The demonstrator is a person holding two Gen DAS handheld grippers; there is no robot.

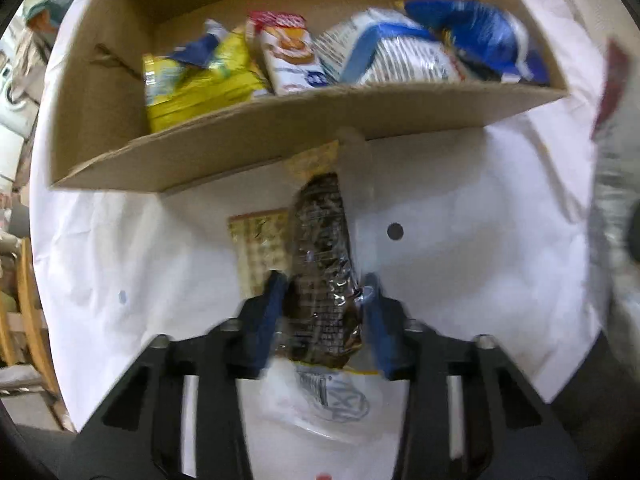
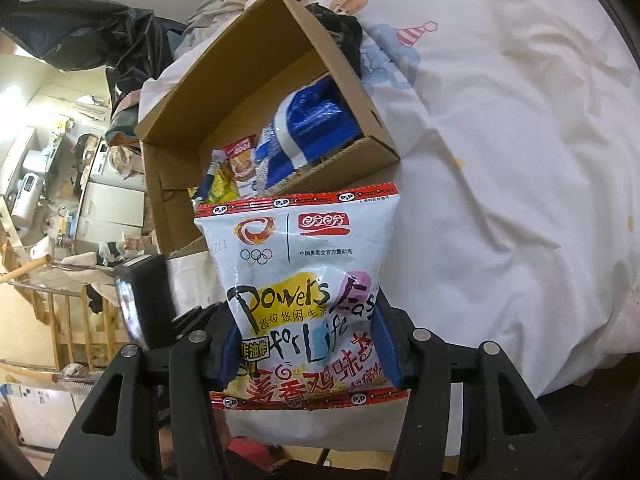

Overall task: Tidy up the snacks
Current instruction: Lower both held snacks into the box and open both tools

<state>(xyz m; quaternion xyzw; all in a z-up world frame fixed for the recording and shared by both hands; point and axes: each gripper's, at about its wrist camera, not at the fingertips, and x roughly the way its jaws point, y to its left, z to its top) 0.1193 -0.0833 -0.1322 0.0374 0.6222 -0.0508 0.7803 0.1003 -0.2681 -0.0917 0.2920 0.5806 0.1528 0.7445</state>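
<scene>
My left gripper (image 1: 324, 300) is shut on a dark brown snack packet (image 1: 322, 264) with a yellow end, held just in front of the near wall of a cardboard box (image 1: 240, 140). The box holds a yellow bag (image 1: 196, 84), a red-and-white packet (image 1: 288, 52), a white-blue striped bag (image 1: 384, 52) and a blue bag (image 1: 480, 36). My right gripper (image 2: 308, 344) is shut on a white snack bag (image 2: 300, 280) printed "Powers Easy for Life", held up in front of the same box (image 2: 372, 112).
The box sits on a white bedsheet (image 2: 500, 160) with cartoon prints. A checkered yellow packet (image 1: 256, 236) lies on the sheet under my left gripper. Cluttered room and wooden railing (image 2: 60, 320) lie left of the bed.
</scene>
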